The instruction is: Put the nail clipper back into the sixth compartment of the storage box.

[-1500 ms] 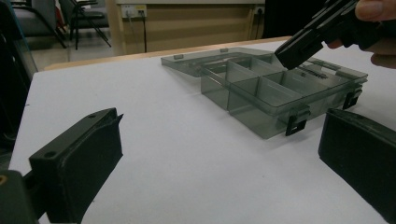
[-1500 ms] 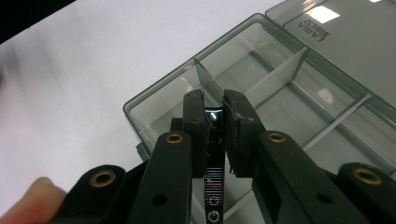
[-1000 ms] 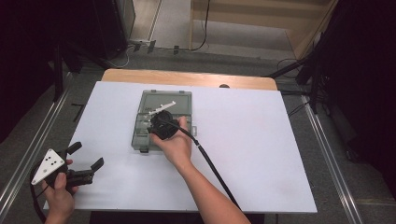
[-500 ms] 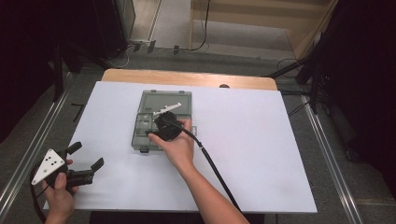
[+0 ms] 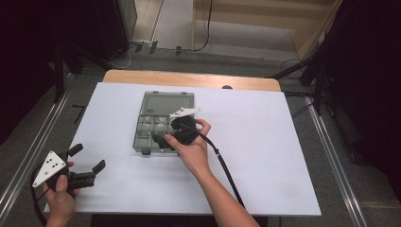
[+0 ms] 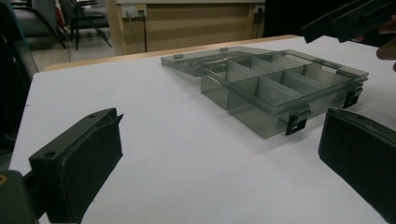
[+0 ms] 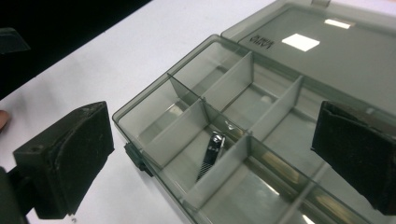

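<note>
A: What is sitting on the big white table [image 5: 265, 142]?

B: A grey see-through box [image 5: 163, 124] is lying near the far middle, with its lid lying open.

A: What is the right gripper [image 5: 166, 138] doing?

B: It is hanging over the box. Its jaws have just been opening wide and are holding nothing.

A: And the left gripper [image 5: 87, 166]?

B: It is resting near the left, open and empty.

A: Anything small?

B: A nail clipper [image 7: 211, 154] is lying in a near compartment.

White table top [image 5: 265, 142], wooden edge [image 5: 189, 78], grey floor [image 5: 179, 28]
</note>
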The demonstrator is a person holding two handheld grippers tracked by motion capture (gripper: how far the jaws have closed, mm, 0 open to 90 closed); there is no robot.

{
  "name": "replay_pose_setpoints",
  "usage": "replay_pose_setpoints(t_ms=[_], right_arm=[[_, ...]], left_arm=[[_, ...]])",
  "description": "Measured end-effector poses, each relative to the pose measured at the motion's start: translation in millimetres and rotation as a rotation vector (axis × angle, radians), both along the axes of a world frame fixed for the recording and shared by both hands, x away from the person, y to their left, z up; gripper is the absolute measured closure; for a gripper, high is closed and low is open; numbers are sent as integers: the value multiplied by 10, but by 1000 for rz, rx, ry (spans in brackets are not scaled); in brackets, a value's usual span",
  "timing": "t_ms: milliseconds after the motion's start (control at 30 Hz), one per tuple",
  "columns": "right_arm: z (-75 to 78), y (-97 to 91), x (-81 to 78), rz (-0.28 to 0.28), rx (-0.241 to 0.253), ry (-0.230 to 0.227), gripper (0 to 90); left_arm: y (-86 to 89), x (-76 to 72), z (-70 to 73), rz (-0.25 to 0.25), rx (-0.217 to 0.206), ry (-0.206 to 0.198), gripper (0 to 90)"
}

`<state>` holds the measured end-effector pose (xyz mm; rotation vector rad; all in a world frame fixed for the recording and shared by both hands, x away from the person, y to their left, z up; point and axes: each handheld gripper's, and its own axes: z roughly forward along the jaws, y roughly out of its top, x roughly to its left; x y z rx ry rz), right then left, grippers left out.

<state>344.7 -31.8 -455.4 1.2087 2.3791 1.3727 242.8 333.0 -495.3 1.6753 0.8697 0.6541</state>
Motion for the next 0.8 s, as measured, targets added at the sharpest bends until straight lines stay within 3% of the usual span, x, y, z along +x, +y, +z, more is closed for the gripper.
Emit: replay_pose_setpoints(t_ms=[600,800], right_arm=[[62,-585,-240,-46,23,-88,0],[48,-775,-322,-67,30,-96,0]], left_arm=[[-1,-2,0,0,2,0,0],[-2,-2,0,2,3,0,0]])
